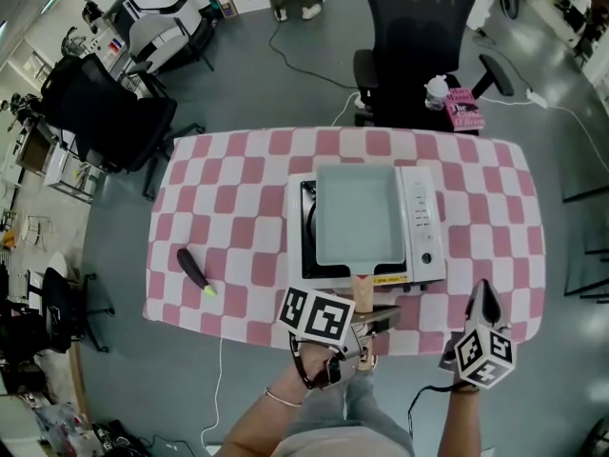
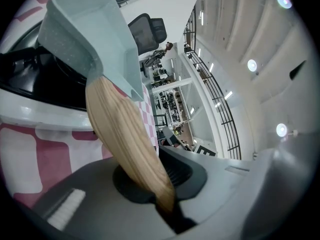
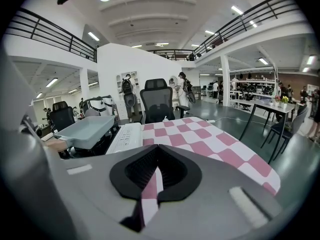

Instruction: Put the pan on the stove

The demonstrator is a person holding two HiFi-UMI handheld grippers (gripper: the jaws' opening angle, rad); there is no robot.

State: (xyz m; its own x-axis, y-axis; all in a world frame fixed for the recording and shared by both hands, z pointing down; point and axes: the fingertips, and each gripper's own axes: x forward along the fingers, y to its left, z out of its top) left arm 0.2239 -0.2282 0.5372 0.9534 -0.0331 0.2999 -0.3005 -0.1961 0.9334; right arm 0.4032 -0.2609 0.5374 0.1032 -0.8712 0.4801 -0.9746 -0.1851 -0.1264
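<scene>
A pale blue-green square pan [image 1: 359,215] sits flat on the white single-burner stove [image 1: 423,227] in the middle of the checked table. Its wooden handle [image 1: 363,291] points toward me over the stove's front edge. My left gripper [image 1: 366,314] is shut on the end of that handle. In the left gripper view the handle [image 2: 125,134] runs from the jaws up to the pan [image 2: 90,39]. My right gripper [image 1: 486,293] hovers at the table's front right edge, shut with nothing in it. The right gripper view shows the pan [image 3: 85,129] on the stove [image 3: 127,134] to its left.
A dark eggplant-like object with a green tip [image 1: 195,269] lies on the pink-and-white cloth [image 1: 228,179] at the left. Behind the table stands a black office chair [image 1: 414,36] with a pink box [image 1: 463,109] on it. Another black chair [image 1: 105,112] stands at the far left.
</scene>
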